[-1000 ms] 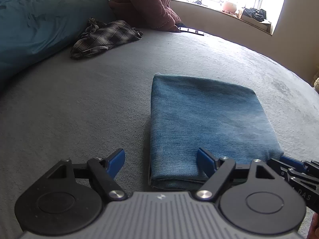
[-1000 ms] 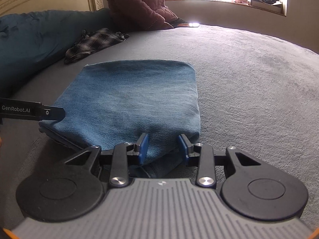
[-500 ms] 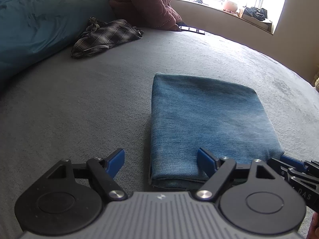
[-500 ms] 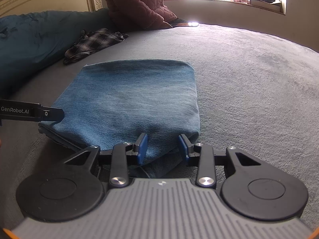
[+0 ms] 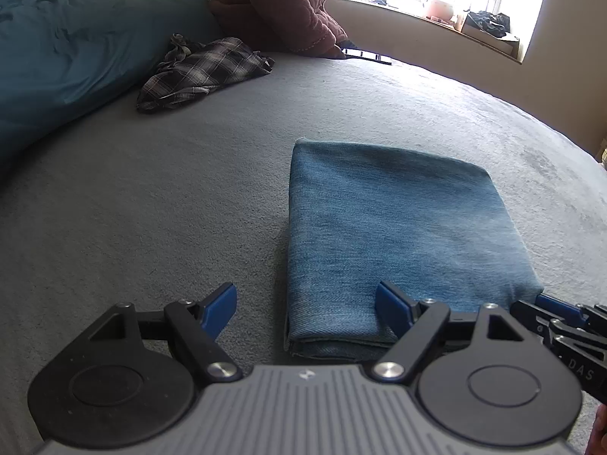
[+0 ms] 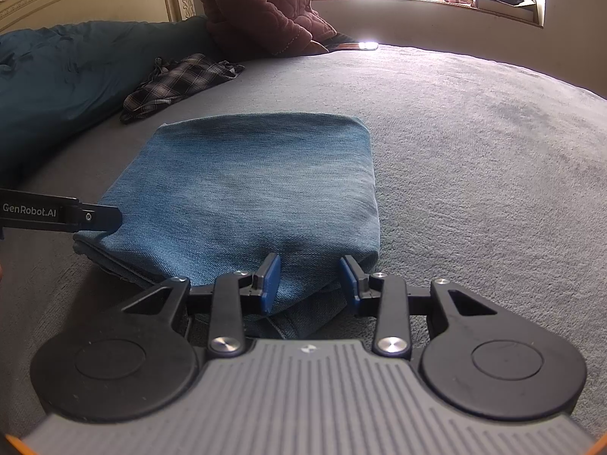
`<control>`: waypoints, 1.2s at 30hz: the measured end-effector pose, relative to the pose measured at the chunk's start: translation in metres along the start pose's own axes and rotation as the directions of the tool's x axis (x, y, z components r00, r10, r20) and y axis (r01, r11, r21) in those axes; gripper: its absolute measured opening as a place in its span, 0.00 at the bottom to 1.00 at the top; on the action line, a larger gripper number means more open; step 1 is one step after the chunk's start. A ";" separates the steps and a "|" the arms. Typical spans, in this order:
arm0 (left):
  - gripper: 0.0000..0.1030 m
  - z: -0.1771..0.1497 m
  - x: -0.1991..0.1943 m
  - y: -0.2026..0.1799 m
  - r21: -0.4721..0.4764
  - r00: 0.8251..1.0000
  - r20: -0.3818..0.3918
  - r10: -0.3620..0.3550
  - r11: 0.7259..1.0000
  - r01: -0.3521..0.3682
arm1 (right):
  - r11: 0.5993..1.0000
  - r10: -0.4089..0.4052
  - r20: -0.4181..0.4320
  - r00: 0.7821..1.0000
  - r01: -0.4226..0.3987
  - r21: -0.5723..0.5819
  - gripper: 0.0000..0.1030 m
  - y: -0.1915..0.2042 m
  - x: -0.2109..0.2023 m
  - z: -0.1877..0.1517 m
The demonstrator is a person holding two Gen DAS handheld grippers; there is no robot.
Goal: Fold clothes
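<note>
The jeans (image 5: 398, 235) lie on the grey bed (image 5: 151, 208) as a flat, layered rectangle, stacked edges toward me and the far end a rounded fold. They already lie folded, as the task asks.

My left gripper (image 5: 305, 305) is spread wide, grasping nothing; it sits low at the near left corner of the jeans, its right finger over the denim and its left finger over bare bed. My right gripper (image 6: 310, 278) is also released, but narrower: the near right corner of the jeans bulges up between its two blue pads (image 6: 270, 278) without being pinched, as far as I can tell. In the right view the tip of the left gripper touches or nearly touches the jeans' near left edge.

I judge that this fits two stages: either both claws are lining up on the near corners to carry them over for one more fold, or they have just let go of a finished fold. The pictures do not settle which. If another fold is wanted, both claws must bite all layers at the corners together, or the stack will splay.

A crumpled plaid shirt (image 5: 201, 72) lies well apart near the blue duvet (image 5: 76, 57); a person (image 5: 273, 3) in a padded coat sits at the far edge.
</note>
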State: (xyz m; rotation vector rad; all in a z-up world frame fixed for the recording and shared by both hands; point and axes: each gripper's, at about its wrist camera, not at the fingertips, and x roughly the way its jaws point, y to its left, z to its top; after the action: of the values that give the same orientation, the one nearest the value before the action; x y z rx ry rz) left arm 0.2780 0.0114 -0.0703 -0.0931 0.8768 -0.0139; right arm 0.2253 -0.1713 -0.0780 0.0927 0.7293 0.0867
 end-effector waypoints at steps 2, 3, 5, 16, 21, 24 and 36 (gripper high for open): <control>0.79 0.000 0.000 0.000 0.000 1.000 0.001 0.001 1.000 -0.001 | 1.000 0.000 0.000 1.000 0.000 0.000 0.33 0.000 0.000 0.000; 0.79 0.000 0.000 0.000 -0.001 1.000 0.003 0.000 1.000 0.000 | 1.000 0.000 0.000 1.000 0.000 0.000 0.33 0.000 0.000 0.000; 0.79 0.000 -0.003 0.002 -0.014 1.000 0.020 -0.004 1.000 0.004 | 1.000 0.001 0.000 1.000 -0.001 0.000 0.33 0.000 0.000 0.000; 0.78 0.002 -0.033 -0.015 0.086 0.955 0.276 -0.105 0.993 0.084 | 1.000 0.000 0.001 1.000 0.000 0.000 0.34 -0.001 0.002 0.001; 0.63 0.000 -0.024 -0.029 0.149 0.948 0.267 -0.172 0.979 0.136 | 1.000 -0.002 0.002 1.000 0.002 0.002 0.38 -0.002 0.002 0.000; 0.56 -0.001 -0.019 -0.037 0.187 0.942 0.259 -0.211 0.968 0.166 | 1.000 -0.002 0.003 1.000 0.002 0.003 0.38 -0.002 0.002 -0.001; 0.52 -0.015 0.015 -0.025 0.151 0.966 0.156 -0.207 0.971 0.184 | 1.000 -0.004 0.036 0.999 0.004 0.009 0.39 -0.002 -0.004 0.002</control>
State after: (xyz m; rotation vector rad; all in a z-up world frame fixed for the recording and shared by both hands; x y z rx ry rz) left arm 0.2768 -0.0151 -0.0898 -0.0529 0.6900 -0.2474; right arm 0.2237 -0.1743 -0.0745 0.1007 0.6935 0.0778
